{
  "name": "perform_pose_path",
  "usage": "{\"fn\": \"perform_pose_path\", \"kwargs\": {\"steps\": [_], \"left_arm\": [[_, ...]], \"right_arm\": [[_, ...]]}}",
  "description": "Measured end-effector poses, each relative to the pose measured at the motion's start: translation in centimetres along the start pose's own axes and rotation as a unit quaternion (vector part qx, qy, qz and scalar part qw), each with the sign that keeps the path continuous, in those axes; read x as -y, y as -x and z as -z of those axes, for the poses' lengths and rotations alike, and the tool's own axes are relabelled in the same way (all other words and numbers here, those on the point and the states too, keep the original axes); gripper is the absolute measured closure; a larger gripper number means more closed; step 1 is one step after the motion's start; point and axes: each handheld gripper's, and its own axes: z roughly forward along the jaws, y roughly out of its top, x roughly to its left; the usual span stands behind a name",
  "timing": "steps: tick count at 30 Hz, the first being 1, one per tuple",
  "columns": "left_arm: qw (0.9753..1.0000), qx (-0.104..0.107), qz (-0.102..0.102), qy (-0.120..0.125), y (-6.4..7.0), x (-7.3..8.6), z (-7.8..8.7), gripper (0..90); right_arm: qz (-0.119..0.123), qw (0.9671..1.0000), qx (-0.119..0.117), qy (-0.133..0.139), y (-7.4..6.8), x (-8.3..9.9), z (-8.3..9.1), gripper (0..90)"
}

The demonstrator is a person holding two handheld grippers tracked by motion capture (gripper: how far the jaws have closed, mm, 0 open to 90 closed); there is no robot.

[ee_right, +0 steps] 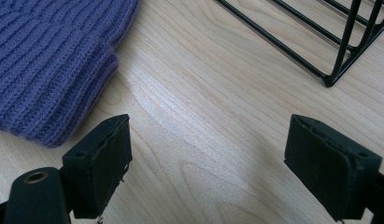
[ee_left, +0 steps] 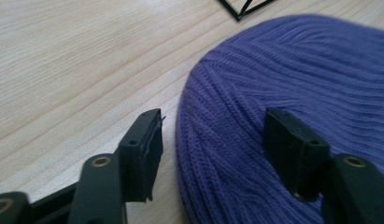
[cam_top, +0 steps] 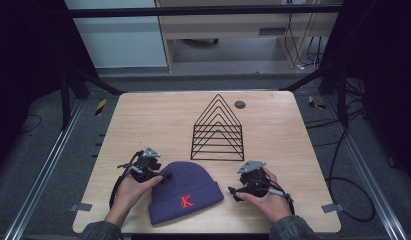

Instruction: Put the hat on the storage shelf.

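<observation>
A purple knit beanie with a red letter K on its cuff lies flat near the table's front edge. My left gripper is at the beanie's left crown edge, open, its jaws straddling the rim of the knit without closing on it. My right gripper rests low on the table just right of the cuff, open, with bare wood between its jaws. The cuff corner sits to the left of its left jaw. A hand holds each gripper.
A black wire rack of nested triangles stands at the table's middle, behind the beanie; its base bars lie just ahead of my right gripper. A small dark disc lies near the far edge. Cables trail off the table's right side.
</observation>
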Motion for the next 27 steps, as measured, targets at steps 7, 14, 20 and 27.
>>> {"fn": "perform_pose_path", "kwargs": {"steps": [7,14,20,27], "left_arm": [[0.9999,0.006,0.005,-0.013,0.1,-0.1,-0.8,48.2],[0.9997,0.019,0.003,-0.018,0.3,-0.1,-0.9,66.8],[0.9997,0.016,-0.002,-0.019,0.4,-0.1,-0.7,75.7],[0.9998,0.006,-0.014,0.015,0.8,-0.3,0.9,77.7]], "right_arm": [[0.001,1.0000,-0.001,-0.001,0.0,0.0,0.0,14.9],[0.000,1.0000,-0.003,0.003,-0.1,-0.1,0.0,14.9],[-0.002,1.0000,-0.003,0.005,-0.1,-0.1,0.1,14.9],[-0.003,0.9999,0.000,0.010,0.1,-0.1,0.3,14.7]]}}
